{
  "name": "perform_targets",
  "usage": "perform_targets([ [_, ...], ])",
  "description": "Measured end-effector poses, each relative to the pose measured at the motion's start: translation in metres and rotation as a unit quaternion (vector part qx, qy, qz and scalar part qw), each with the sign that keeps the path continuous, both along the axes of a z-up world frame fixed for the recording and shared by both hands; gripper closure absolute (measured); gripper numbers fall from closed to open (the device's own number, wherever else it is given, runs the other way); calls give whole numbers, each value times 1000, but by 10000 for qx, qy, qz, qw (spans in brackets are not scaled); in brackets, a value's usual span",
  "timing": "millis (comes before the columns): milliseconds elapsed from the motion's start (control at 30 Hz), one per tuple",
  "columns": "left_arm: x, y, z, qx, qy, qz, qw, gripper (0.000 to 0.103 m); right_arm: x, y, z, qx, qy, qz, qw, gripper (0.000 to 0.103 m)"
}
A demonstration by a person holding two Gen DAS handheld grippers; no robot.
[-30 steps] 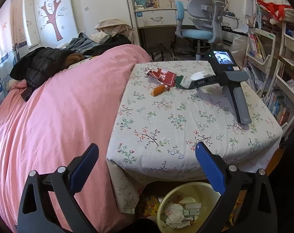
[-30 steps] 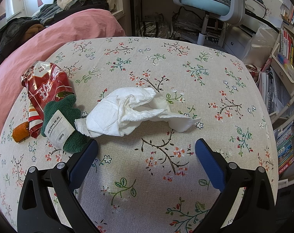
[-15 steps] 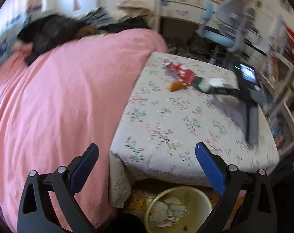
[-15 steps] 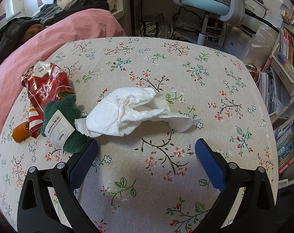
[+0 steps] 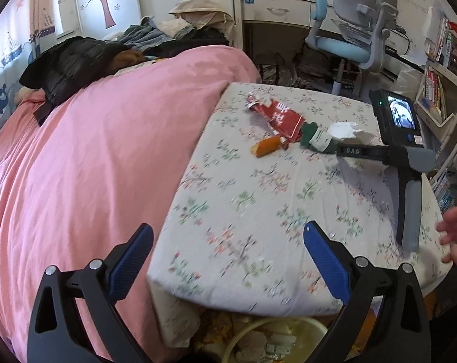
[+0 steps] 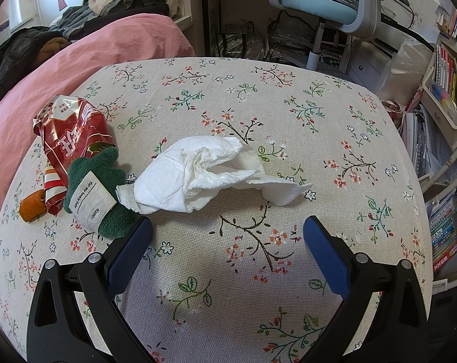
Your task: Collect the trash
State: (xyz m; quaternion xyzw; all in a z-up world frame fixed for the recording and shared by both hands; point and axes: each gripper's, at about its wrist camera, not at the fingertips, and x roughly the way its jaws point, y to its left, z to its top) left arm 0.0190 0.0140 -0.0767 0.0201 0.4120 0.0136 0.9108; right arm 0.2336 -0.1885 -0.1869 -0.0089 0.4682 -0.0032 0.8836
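The right gripper point(image 6: 227, 231) rests on the floral-clothed counter point(image 6: 289, 106), its blue fingers apart and holding nothing, just below the crumpled white tissue point(image 6: 204, 175) at frame centre. To the left lie a green plush piece with a white label point(image 6: 98, 195), a red foil snack wrapper point(image 6: 72, 133) and an orange scrap point(image 6: 32, 208). The left gripper point(image 5: 228, 242) hangs spread and empty above the yellow bin point(image 5: 273, 343) at lower centre.
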Motion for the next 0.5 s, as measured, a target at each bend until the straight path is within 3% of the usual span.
perform_targets([
  [500, 17, -21, 0, -5, -61, -229, 9997, 8, 0, 0, 0, -1, 0, 3, 10000, 7],
])
